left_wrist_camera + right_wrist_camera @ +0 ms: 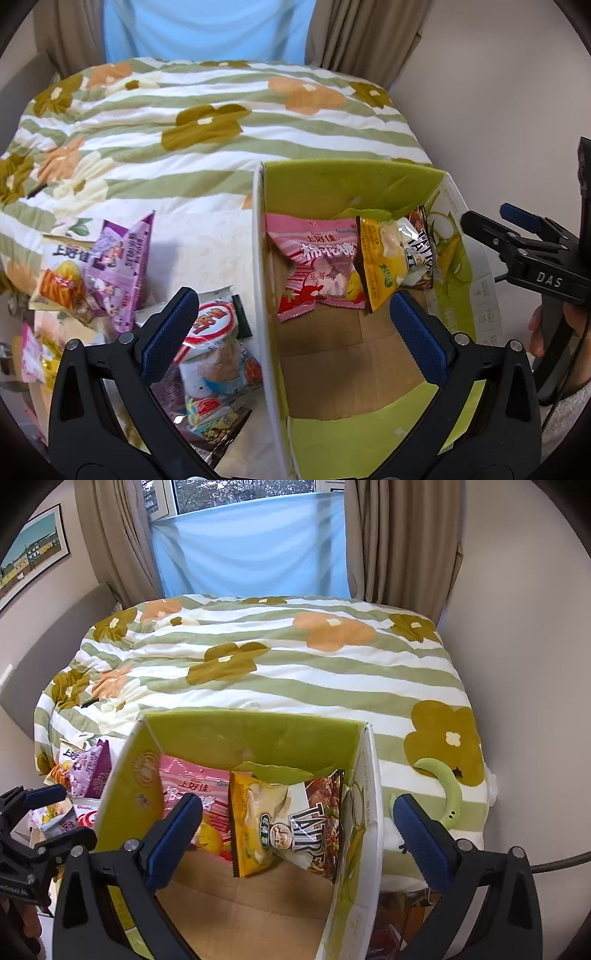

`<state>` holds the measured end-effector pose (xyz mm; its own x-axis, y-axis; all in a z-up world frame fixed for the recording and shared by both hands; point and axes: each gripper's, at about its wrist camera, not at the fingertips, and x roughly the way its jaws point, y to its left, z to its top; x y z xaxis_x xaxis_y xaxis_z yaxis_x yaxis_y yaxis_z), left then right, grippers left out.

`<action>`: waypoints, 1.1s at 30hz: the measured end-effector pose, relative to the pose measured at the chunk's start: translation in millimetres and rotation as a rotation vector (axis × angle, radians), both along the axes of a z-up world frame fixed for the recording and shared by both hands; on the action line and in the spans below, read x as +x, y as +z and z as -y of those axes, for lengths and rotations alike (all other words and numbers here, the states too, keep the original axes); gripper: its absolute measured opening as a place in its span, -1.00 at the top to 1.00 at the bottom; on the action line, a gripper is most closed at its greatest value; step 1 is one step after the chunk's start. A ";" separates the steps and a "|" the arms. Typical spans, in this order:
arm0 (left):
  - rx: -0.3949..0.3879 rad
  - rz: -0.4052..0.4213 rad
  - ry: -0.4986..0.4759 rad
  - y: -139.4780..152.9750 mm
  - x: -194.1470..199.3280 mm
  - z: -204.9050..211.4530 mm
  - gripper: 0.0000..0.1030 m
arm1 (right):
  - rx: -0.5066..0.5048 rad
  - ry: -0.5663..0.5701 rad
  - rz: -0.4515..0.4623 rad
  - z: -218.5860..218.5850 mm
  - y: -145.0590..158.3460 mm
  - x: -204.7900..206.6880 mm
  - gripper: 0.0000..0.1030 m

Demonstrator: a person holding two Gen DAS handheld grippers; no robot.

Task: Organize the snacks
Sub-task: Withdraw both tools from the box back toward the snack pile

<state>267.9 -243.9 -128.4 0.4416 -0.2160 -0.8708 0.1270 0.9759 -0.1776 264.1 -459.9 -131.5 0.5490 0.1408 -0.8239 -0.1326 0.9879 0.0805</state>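
An open cardboard box [343, 184] with green flaps stands on the bed; it also shows in the right wrist view [251, 731]. Inside, leaning on the far wall, are a pink marshmallow bag [314, 269], a yellow snack bag [380, 266] and a brown bag [421, 251]. Loose snack packets [122, 266] lie left of the box, among them a red-and-white pack [210, 325]. My left gripper [291, 325] is open and empty, straddling the box's left wall. My right gripper [295, 827] is open and empty, straddling the box's right wall; it also shows in the left wrist view [491, 225].
A striped flower quilt [280, 664] covers the bed behind the box. A green curved band [450, 790] lies on the quilt right of the box. Curtains and a window with a blue sheet [251, 546] are at the back. A wall is close on the right.
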 end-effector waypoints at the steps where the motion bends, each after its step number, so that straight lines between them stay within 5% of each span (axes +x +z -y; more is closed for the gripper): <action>1: -0.004 0.007 0.000 5.7 -2.7 -2.4 -0.99 | 0.002 -0.001 0.012 0.3 5.7 -2.3 -0.99; 14: 0.068 0.222 0.035 76.0 -74.3 -80.8 -0.99 | 0.112 -0.052 0.139 -47.0 77.4 -82.0 -1.00; 23: 0.014 0.201 0.024 80.4 -118.9 -182.4 -0.99 | 0.141 -0.071 0.165 -136.3 93.7 -135.6 -1.00; 33: -0.037 0.120 -0.073 49.2 -138.7 -240.3 -0.99 | 0.188 -0.085 0.104 -221.5 57.8 -181.7 -1.00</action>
